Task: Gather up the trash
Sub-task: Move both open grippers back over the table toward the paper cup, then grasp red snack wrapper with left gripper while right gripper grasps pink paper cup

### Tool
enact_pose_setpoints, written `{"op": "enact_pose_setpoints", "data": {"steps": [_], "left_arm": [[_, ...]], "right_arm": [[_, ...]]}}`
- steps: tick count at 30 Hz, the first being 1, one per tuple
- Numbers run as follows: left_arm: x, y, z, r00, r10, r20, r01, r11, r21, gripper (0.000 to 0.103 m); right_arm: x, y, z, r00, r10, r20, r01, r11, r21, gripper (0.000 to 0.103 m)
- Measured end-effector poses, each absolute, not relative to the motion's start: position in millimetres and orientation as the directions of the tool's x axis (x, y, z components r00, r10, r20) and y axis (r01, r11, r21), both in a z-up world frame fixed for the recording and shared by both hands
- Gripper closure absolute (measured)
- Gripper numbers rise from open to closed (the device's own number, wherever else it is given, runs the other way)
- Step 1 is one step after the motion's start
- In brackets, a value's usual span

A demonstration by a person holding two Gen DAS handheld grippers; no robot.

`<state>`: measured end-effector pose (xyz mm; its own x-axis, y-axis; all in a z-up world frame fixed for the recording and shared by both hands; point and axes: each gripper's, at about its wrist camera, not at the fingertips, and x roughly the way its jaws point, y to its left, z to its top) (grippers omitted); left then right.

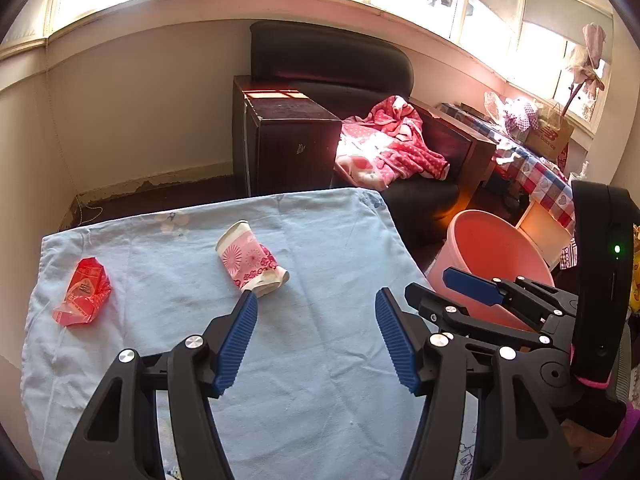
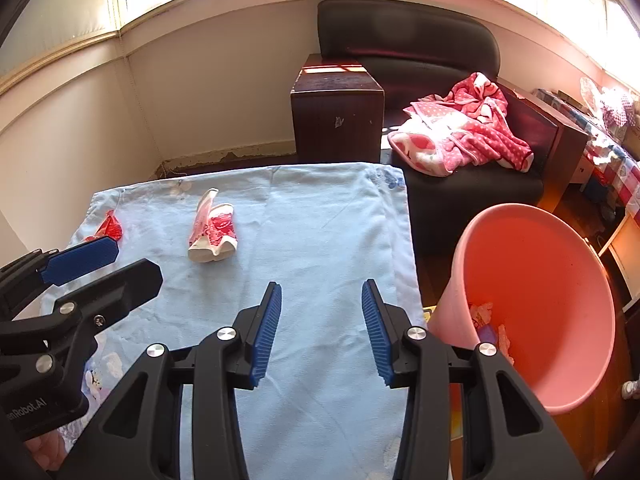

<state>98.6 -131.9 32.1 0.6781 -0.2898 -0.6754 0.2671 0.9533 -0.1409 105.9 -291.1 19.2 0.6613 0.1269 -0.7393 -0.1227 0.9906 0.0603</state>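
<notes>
While both tools gape, crushed cup (image 1: 250, 258) lies on cloth (image 1: 320, 360).

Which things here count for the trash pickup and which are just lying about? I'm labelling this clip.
For the job:
crushed pink paper cup
red wrapper
pink bin
left gripper, open
right gripper, open

Just there:
blue cloth
pink blanket
dark armchair
checked tablecloth

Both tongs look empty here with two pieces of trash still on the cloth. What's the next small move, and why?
Probably ease the left tongs forward to straddle the crushed paper cup: they are open, empty, and the cup lies just past the left fingertip. The red wrapper is farther left; the pink bin waits at right.
</notes>
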Motion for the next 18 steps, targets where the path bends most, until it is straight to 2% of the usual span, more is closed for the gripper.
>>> {"op": "enact_pose_setpoints", "data": {"steps": [18], "left_arm": [[81, -36, 17, 0.699, -0.169, -0.694, 0.07, 0.983, -0.169, 0.042]], "right_arm": [[116, -230, 7, 0.607, 0.193, -0.771, -0.219, 0.973, 0.071, 0.06]]}}
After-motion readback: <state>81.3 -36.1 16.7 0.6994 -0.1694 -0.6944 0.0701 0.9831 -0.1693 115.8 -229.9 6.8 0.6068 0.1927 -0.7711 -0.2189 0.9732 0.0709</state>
